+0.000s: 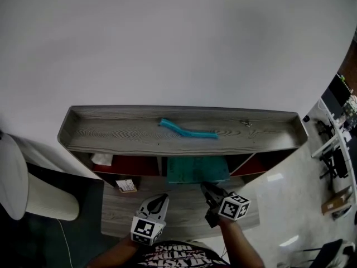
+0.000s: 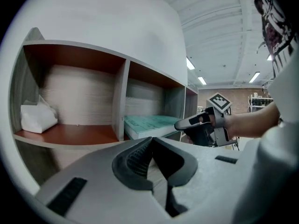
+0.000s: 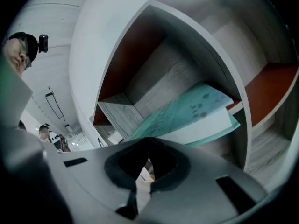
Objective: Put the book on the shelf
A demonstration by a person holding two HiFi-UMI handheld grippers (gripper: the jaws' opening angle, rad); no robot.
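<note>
A teal book point(image 1: 196, 169) lies flat in the middle compartment of the grey wooden shelf point(image 1: 111, 133), its front edge sticking out a little. In the left gripper view the book point(image 2: 149, 123) rests just right of the divider; in the right gripper view it point(image 3: 187, 111) fills the compartment ahead. My right gripper point(image 1: 205, 186) point(image 3: 148, 143) is shut and empty, just in front of the book's near edge and apart from it. My left gripper point(image 1: 163, 197) point(image 2: 152, 141) hangs lower left of the book, shut with nothing in it. It also sees the right gripper point(image 2: 184, 123).
A teal strip point(image 1: 187, 130) lies on the shelf's top board. A white bag point(image 2: 37, 118) sits in the left compartment. A small card point(image 1: 126, 186) lies on the lower board, and a white round object point(image 1: 14, 177) stands at the far left.
</note>
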